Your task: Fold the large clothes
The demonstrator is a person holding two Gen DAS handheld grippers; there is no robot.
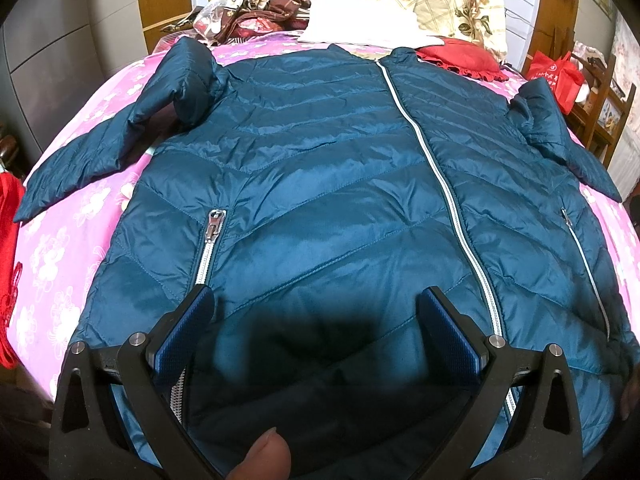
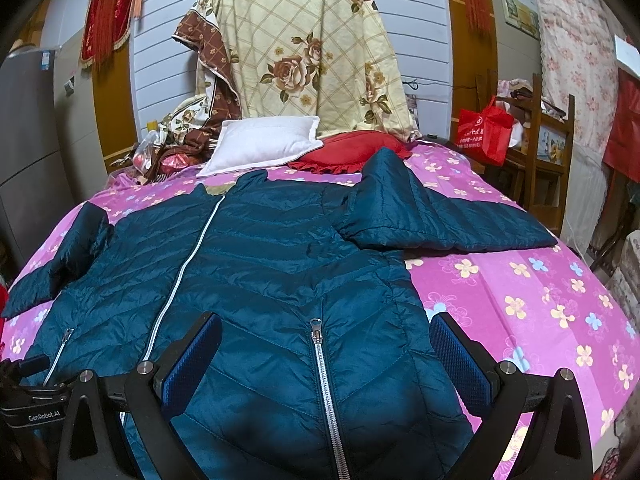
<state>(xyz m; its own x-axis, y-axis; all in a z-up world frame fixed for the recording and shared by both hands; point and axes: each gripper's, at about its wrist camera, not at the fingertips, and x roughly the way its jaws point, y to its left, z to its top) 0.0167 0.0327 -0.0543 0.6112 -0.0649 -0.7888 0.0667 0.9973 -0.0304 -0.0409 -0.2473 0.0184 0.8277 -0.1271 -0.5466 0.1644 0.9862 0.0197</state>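
- Your left gripper (image 1: 316,312) has its jaws spread wide above the hem of the jacket (image 1: 320,152), with nothing between the pads but fabric.
- Your right gripper (image 2: 326,344) is likewise spread over the hem, straddling the pocket zipper (image 2: 320,364).
- To the right of the jacket, the pink sheet (image 2: 520,312) lies bare, giving you room to pass.
- The right sleeve (image 2: 432,216) lies across that side farther up.
- The left sleeve (image 1: 92,160) angles out over the sheet; bare sheet shows below it.
- Beyond the collar, a white pillow (image 2: 264,144), red cushion (image 2: 348,156) and heaped bedding (image 1: 272,4) block the head end.
- A dark blur near the left gripper's base may be shadow.
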